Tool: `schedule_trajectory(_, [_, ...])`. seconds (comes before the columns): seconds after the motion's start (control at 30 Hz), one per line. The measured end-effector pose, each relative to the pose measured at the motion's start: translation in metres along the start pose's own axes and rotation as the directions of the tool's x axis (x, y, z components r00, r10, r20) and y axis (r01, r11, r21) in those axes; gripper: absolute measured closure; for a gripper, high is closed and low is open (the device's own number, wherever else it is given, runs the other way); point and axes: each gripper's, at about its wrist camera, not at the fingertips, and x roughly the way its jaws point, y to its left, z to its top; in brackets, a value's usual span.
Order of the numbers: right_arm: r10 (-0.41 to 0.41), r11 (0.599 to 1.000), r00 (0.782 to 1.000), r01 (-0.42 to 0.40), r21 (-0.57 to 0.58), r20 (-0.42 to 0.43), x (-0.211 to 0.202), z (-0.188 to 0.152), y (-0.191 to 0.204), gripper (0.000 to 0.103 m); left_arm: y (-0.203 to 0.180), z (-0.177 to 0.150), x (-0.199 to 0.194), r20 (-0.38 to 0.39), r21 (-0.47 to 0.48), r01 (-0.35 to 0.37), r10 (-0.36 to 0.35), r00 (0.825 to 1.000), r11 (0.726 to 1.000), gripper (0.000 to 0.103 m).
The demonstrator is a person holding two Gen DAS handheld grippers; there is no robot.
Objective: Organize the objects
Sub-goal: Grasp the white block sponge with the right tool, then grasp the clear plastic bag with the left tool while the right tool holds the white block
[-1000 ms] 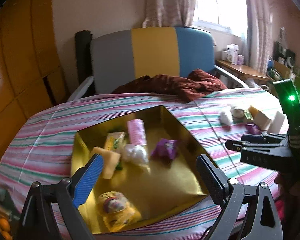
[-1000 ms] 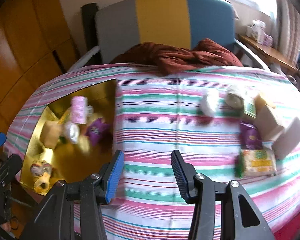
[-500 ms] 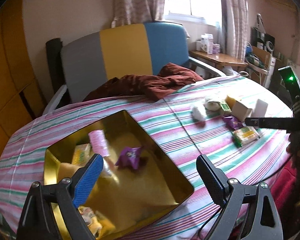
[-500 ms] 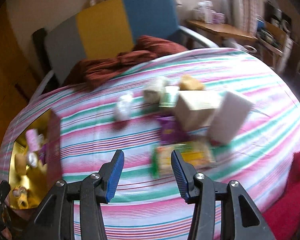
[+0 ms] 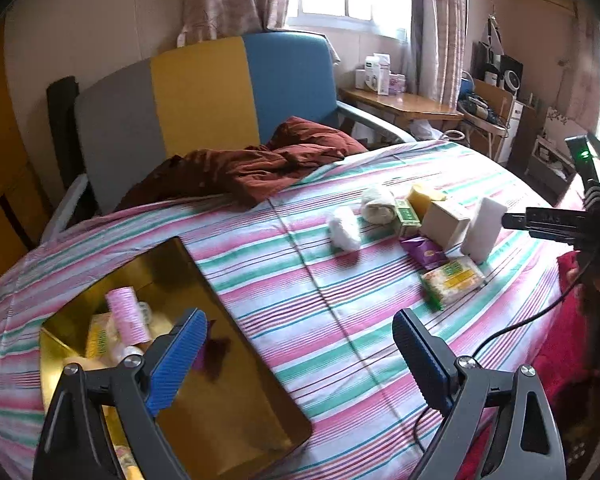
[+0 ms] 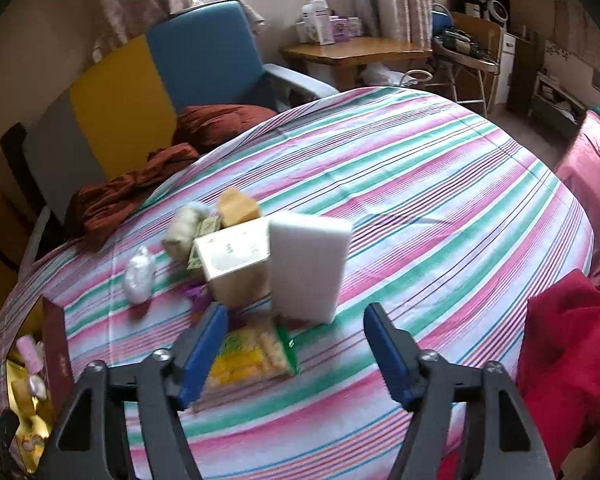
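Observation:
A gold box (image 5: 236, 400) lies at the left of the striped table, holding a pink roll (image 5: 126, 314) and other small items. My left gripper (image 5: 298, 320) hovers open over the box's right edge, nothing between its fingers. To the right is a cluster: white bundle (image 5: 343, 227), beige roll (image 5: 378, 203), cream box (image 5: 446, 224), upright white block (image 5: 483, 228), purple packet (image 5: 426, 252), yellow-green packet (image 5: 454, 280). My right gripper (image 6: 297, 312) is above the yellow-green packet (image 6: 248, 356), just short of the white block (image 6: 306, 264). Its jaws are opening and grip nothing.
A chair with a grey, yellow and blue back (image 5: 196, 92) stands behind the table, with a rust-brown cloth (image 5: 252, 168) draped onto the table edge. Red fabric (image 6: 568, 360) lies at the near right. A wooden desk (image 6: 356, 52) stands beyond. A black cable (image 5: 500, 332) hangs off the table.
The right gripper swept from beside the gold box over to the cluster on the right, and its jaws widened. The left gripper drifted right, so the box now sits lower left.

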Motion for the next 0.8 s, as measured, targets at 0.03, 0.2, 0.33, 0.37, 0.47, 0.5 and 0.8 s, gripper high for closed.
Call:
schedule_trajectory(0.03, [0.001, 1.0, 1.0, -0.001, 0.007, 0.001, 0.002, 0.003, -0.002, 0.031, -0.002, 0.002, 0.002, -0.005, -0.004, 0.006, -0.006, 1.0, 1.0, 0.008])
schedule_trajectory(0.2, [-0.018, 0.998, 1.0, 0.017, 0.065, 0.007, 0.018, 0.017, -0.009, 0.027, -0.01, 0.009, 0.018, -0.034, -0.015, 0.019, -0.02, 0.999, 1.0, 0.008])
schedule_trajectory(0.33, [-0.018, 0.994, 1.0, 0.016, 0.104, 0.014, 0.029, 0.023, -0.008, 0.025, -0.013, 0.015, 0.03, -0.055, -0.033, 0.035, -0.037, 0.998, 0.999, 0.008])
schedule_trajectory(0.37, [-0.021, 0.994, 1.0, 0.02, 0.105, 0.008, 0.032, 0.024, -0.008, 0.024, -0.015, 0.016, 0.033, -0.06, -0.036, 0.04, -0.042, 0.997, 0.999, 0.008])
schedule_trajectory(0.47, [-0.035, 0.993, 0.999, 0.035, 0.109, 0.005, 0.041, 0.027, -0.008, 0.024, -0.018, 0.021, 0.04, -0.064, -0.036, 0.044, -0.047, 0.997, 0.998, 0.008])
schedule_trajectory(0.5, [-0.036, 0.993, 0.999, 0.035, 0.11, 0.003, 0.045, 0.027, -0.008, 0.024, -0.019, 0.022, 0.042, -0.066, -0.037, 0.045, -0.047, 0.997, 0.998, 0.008])
schedule_trajectory(0.8, [-0.032, 0.997, 0.999, 0.031, 0.071, 0.015, 0.048, 0.025, -0.009, 0.047, -0.02, 0.035, 0.075, -0.118, -0.089, 0.064, -0.074, 0.99, 0.994, 0.013])
